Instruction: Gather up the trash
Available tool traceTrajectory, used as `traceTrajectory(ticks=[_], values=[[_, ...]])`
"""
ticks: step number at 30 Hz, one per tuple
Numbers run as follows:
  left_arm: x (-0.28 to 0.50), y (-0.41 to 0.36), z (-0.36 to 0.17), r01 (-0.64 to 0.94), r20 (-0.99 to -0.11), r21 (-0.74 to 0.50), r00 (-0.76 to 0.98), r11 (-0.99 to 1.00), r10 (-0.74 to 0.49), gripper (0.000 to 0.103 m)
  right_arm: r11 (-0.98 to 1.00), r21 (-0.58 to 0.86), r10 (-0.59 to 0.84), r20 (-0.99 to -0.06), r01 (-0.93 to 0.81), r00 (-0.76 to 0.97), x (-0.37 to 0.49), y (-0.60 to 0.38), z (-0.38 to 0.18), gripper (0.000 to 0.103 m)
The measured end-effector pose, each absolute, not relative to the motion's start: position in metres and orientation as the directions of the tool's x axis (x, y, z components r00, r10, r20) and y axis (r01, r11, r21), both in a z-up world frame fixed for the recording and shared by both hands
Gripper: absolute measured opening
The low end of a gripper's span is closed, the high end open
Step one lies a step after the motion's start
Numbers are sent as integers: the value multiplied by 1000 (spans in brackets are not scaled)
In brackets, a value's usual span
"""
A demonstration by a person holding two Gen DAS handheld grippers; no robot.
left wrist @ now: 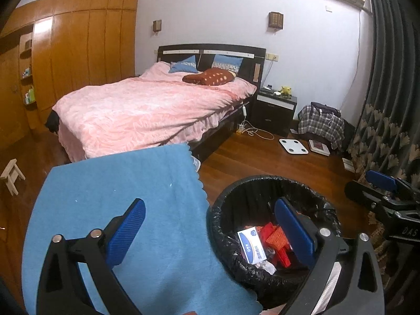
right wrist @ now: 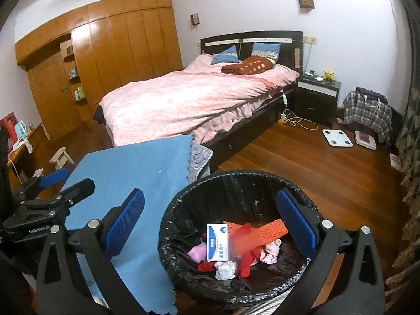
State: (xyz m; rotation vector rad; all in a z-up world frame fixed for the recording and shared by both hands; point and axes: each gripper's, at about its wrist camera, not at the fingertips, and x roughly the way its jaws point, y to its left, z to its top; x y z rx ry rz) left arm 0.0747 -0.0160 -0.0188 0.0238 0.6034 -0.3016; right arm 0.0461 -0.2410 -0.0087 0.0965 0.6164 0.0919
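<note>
A round bin with a black bag liner stands on the wooden floor beside a table under a blue cloth. Inside lie a white-and-blue box, orange mesh, red scraps and crumpled white and pink pieces. One red scrap looks blurred above the pile. My left gripper stands open over the table edge and bin rim, holding nothing. Over the bin hangs my right gripper, open too and holding nothing.
A bed with a pink cover fills the middle of the room, with a dark nightstand beside it. A white scale, a plaid bag and cables lie on the floor. A curtain hangs right; a small stool stands left.
</note>
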Motion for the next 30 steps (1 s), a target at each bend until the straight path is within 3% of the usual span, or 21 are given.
traceTrajectory(ticks=[30], values=[[59, -3, -10, 265, -535, -62, 805, 962, -256, 97, 993, 73, 120, -571, -96, 812, 41, -215, -3, 98]])
